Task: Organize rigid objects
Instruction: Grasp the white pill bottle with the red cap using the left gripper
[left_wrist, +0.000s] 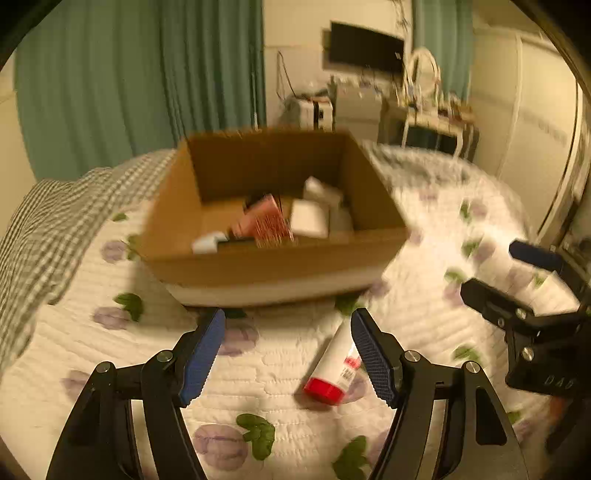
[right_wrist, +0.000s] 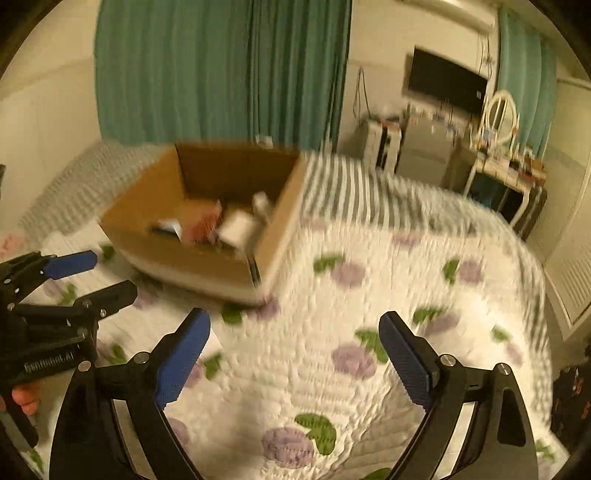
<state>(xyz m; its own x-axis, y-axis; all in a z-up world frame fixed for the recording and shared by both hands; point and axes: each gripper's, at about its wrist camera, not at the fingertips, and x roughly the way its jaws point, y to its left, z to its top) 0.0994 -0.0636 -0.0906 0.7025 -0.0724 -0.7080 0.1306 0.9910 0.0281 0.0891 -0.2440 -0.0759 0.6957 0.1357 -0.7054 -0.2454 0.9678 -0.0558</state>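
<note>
Left gripper (left_wrist: 288, 354): fingers spread wide, nothing between the pads. A white tube with a red cap (left_wrist: 338, 363) lies on its side on the floral quilt (left_wrist: 280, 373), cap toward the camera, far end pointing away and slightly right. It sits inside the gap but hard against the right finger (left_wrist: 373, 358), whose blue pad overlaps the tube's right edge and part of its label; whether pad and tube touch cannot be told. The left finger (left_wrist: 203, 356) is well apart from it.

Right gripper (right_wrist: 295, 358): fingers likewise spread, only bare quilt between them. In the left wrist view it enters from the right edge, jaws apart.

Cardboard box (left_wrist: 273, 258) stands open on the quilt just beyond the left gripper, in the right wrist view far and to the left. Inside: a pink carton (left_wrist: 258, 219), white boxes (left_wrist: 310, 218) and a small white item (left_wrist: 207, 242) near the front wall; all blurred, labels unreadable. The box's near wall hides its lower contents.

Both views are motion-smeared. A checked blanket (left_wrist: 55, 221) lies left of the box. Teal curtains (left_wrist: 147, 74) hang behind.
</note>
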